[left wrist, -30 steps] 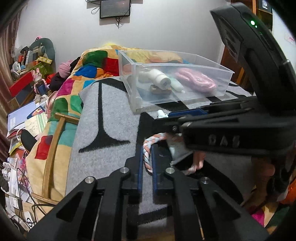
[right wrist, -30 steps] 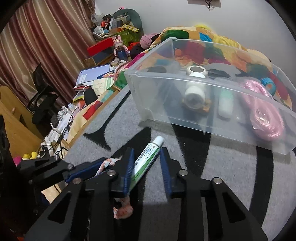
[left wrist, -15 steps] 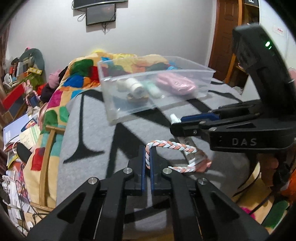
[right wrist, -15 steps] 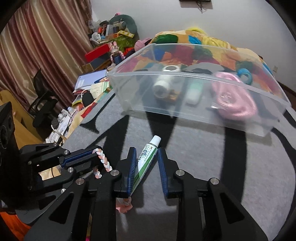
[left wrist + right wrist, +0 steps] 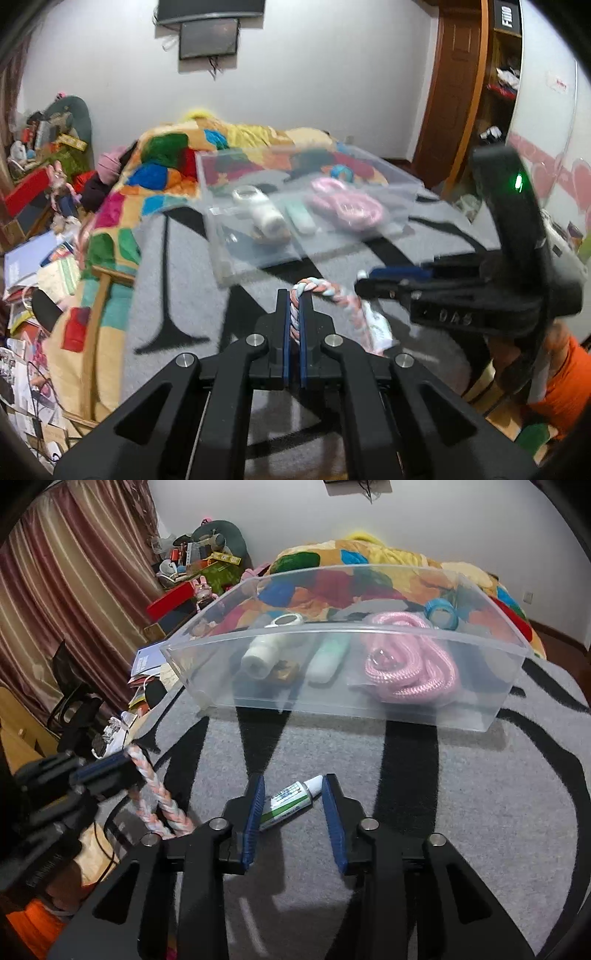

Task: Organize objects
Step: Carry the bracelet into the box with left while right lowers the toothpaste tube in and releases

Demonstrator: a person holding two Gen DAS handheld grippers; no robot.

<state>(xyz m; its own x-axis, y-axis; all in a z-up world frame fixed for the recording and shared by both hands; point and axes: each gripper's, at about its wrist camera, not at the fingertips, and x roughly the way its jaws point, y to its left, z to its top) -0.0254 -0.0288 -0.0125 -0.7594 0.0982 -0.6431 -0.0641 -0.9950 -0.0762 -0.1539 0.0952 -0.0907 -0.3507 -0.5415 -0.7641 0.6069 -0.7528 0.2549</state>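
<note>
Lifted higher than before, the braided rope (image 5: 325, 291) hangs pinched tight in the left claw (image 5: 294, 314). The right claw (image 5: 293, 808) has spread wider, and the small tube (image 5: 290, 805) lies loose between its fingers on the gray blanket (image 5: 480, 794). Farther back sits the clear bin (image 5: 369, 709) with a pink cord (image 5: 410, 672) inside.

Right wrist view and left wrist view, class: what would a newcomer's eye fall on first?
Probably the clear plastic bin on the grey blanket, with a pink coiled rope showing through its wall. Next, the braided rope clamped in the left gripper. Then the small tube lying on the blanket between the open fingers of the right gripper.
</note>
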